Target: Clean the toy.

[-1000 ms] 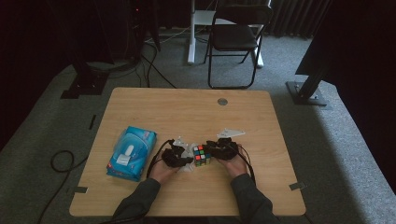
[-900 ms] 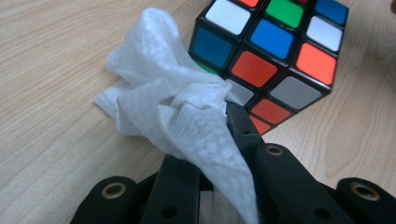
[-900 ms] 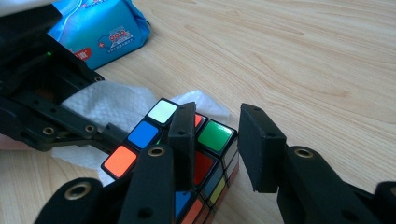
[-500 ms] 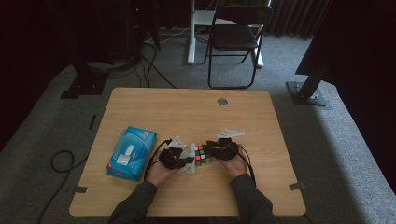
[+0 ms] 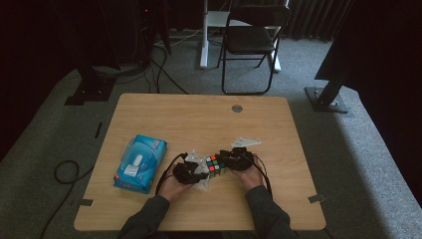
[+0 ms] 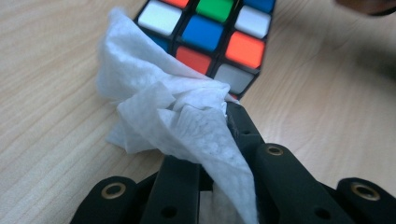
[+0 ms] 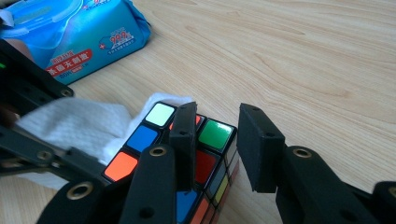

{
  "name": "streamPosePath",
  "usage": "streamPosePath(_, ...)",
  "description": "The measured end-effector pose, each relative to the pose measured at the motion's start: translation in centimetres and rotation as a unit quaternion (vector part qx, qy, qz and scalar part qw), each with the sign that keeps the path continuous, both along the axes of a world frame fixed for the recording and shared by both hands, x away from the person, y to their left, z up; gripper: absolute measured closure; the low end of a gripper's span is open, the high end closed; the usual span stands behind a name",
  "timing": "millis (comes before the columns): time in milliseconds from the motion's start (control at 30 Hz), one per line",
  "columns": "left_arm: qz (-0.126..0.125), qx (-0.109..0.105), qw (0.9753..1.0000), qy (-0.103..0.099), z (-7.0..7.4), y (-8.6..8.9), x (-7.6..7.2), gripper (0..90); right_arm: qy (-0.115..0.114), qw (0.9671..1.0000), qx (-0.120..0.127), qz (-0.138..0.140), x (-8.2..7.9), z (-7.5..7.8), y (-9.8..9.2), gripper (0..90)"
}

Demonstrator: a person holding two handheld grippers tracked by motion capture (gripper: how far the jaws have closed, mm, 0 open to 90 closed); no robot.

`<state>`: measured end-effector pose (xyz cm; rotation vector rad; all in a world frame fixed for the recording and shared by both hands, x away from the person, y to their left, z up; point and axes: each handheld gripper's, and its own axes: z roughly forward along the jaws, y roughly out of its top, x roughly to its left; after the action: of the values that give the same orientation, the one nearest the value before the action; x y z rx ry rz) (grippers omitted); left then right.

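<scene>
The left hand-held gripper (image 6: 219, 140), jaws clamped on a crumpled white wipe (image 6: 173, 116), presses the cloth against the side of a colour puzzle cube (image 6: 210, 37) near the front middle of the counter (image 5: 199, 114). The right hand-held gripper (image 7: 217, 140) has one jaw lying on the cube's top face and the other standing clear beside it; whether it grips the cube cannot be told. Compared with a second earlier, both hands and the cube sit in almost the same spot, little changed. A blue pack of wet wipes (image 5: 139, 162) lies to the left, well apart.
</scene>
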<state>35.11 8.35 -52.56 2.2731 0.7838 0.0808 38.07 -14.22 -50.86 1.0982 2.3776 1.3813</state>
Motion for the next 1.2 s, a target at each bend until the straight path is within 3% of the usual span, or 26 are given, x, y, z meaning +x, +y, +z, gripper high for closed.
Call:
streamPosePath(67,0.002,0.006,1.0,0.002,-0.5,-0.1,0.1,84.0,0.0,1.0,0.0,0.0,0.0,0.0,0.0,68.2)
streamPosePath(133,0.004,-0.003,1.0,0.003,-0.8,-0.1,0.2,84.0,0.0,1.0,0.0,0.0,0.0,0.0,0.0,68.2)
streamPosePath(400,0.01,0.003,0.9999,0.0,-0.6,0.3,0.3,83.9,-0.001,1.0,-0.001,0.0,0.0,0.0,0.0,68.3)
streamPosePath(600,0.044,-0.008,0.999,-0.005,0.0,1.6,1.3,84.0,-0.001,1.0,-0.001,0.001,0.0,0.0,0.0,68.3)
streamPosePath(833,0.064,-0.02,0.9977,-0.011,0.5,2.1,2.6,84.0,0.001,0.9999,0.001,0.01,0.0,0.0,0.1,68.2)
streamPosePath(1000,0.064,-0.023,0.9975,-0.016,0.9,1.6,3.3,84.0,-0.002,0.9994,-0.004,0.033,-0.3,0.1,0.8,67.9)
streamPosePath(1200,0.055,-0.022,0.9981,-0.015,0.9,1.7,2.9,84.0,-0.004,0.9995,-0.01,0.03,-0.3,0.1,0.9,64.0)
